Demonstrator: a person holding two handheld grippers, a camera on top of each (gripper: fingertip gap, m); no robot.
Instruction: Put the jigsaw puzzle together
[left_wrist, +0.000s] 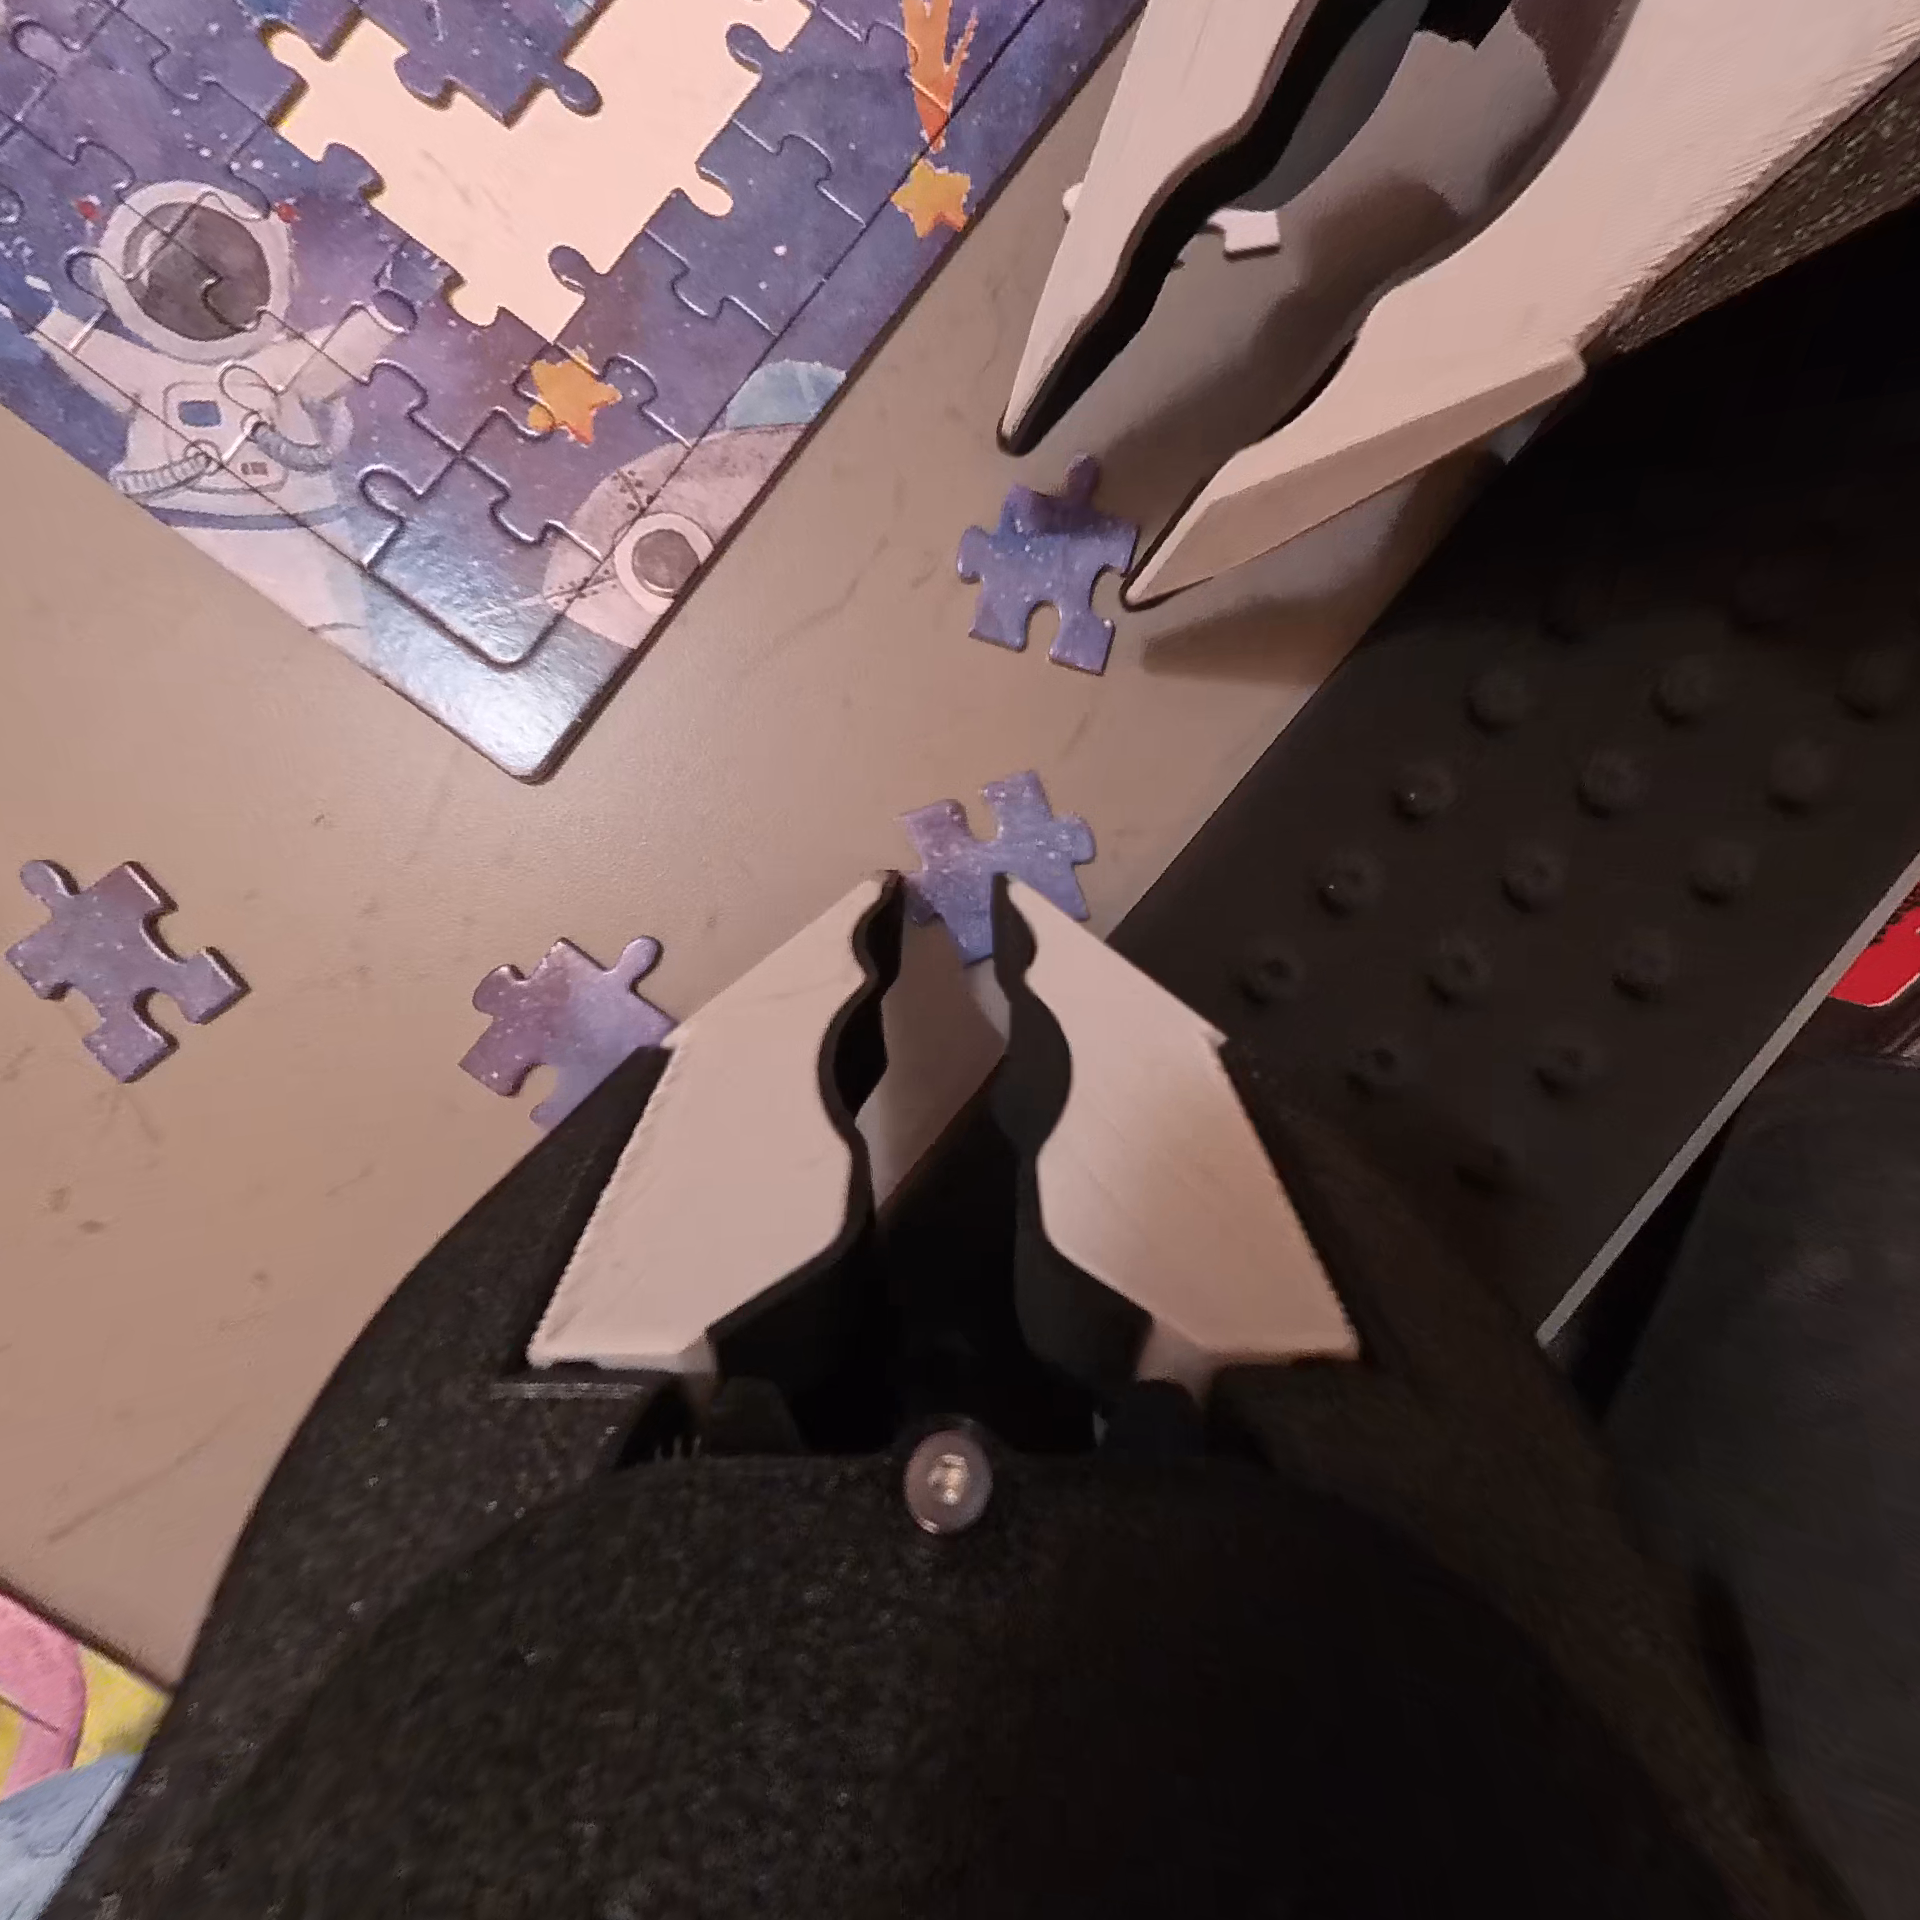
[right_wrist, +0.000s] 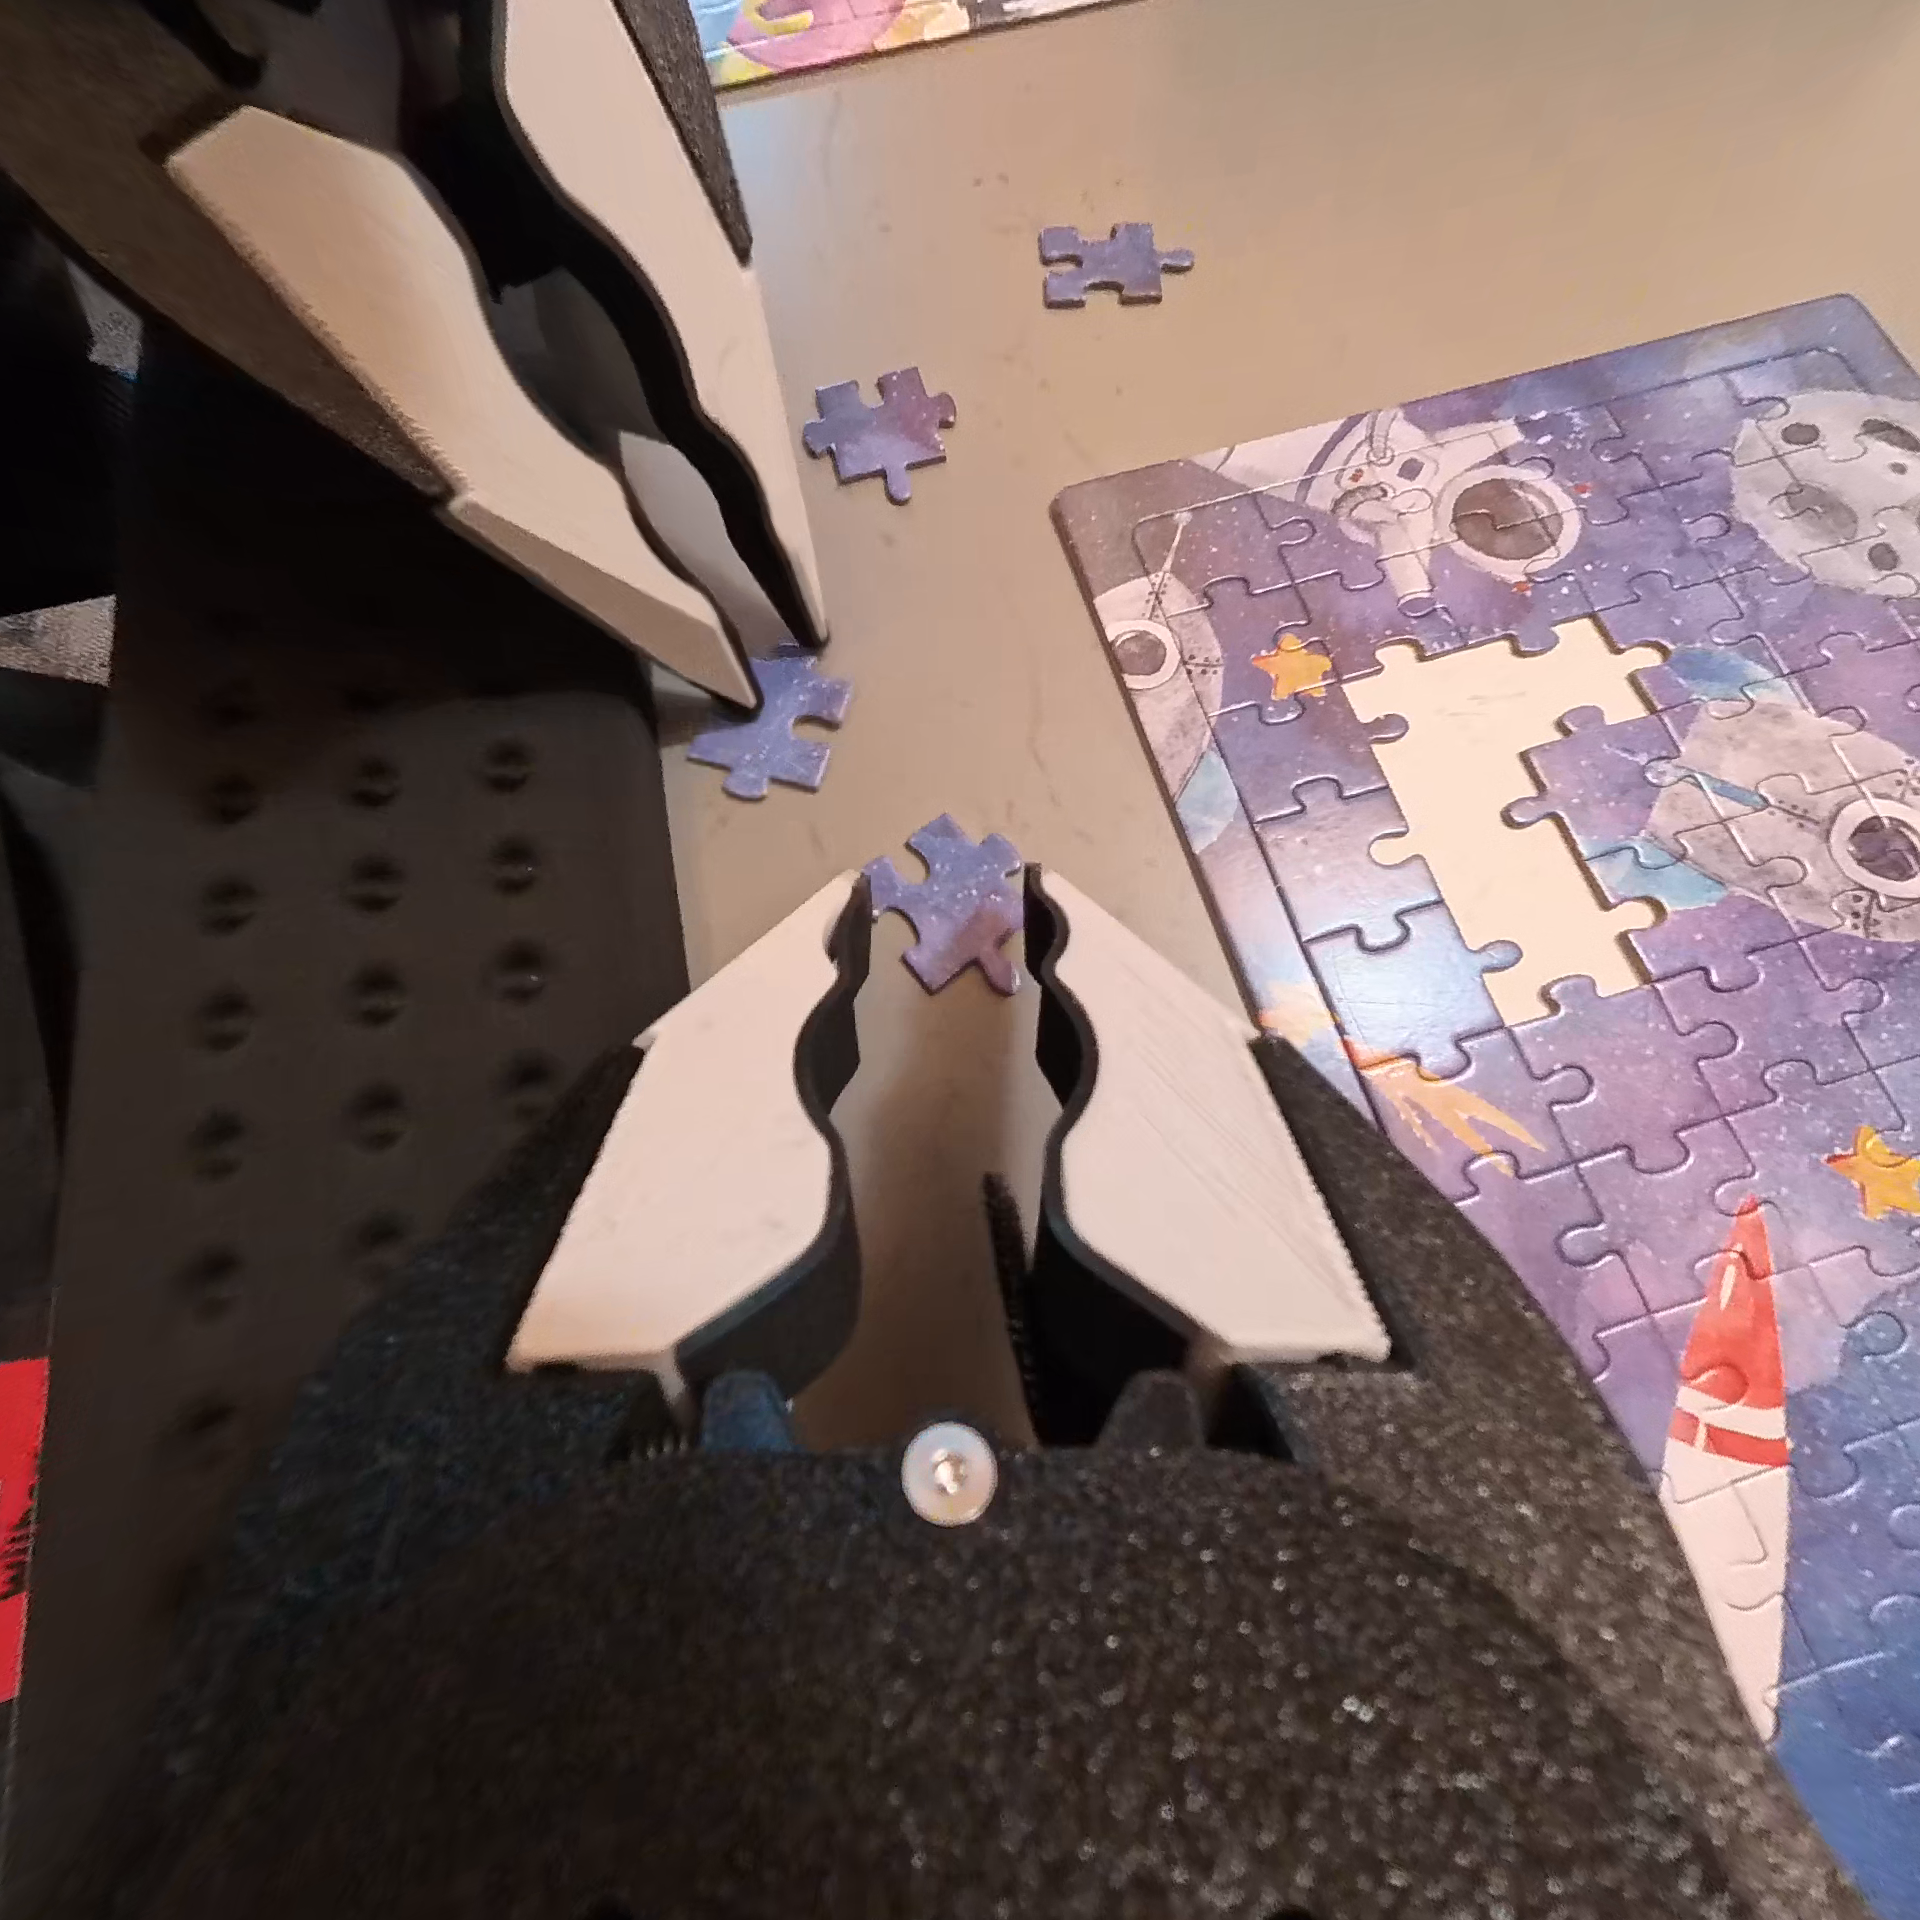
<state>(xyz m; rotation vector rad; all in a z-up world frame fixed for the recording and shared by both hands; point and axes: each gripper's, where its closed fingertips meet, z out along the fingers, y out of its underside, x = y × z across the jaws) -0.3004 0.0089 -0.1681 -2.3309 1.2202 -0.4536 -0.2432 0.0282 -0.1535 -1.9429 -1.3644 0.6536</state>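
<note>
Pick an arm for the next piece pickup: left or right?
Probably right: the right gripper straddles a piece, jaws open, close beside the gap in the puzzle.

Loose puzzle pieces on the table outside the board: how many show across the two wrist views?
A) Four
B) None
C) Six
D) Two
A: four purple pieces lie on the table off the puzzle board: one far from the grippers, one beside the left gripper, one at its fingertips, and one between the right gripper fingertips.
</note>
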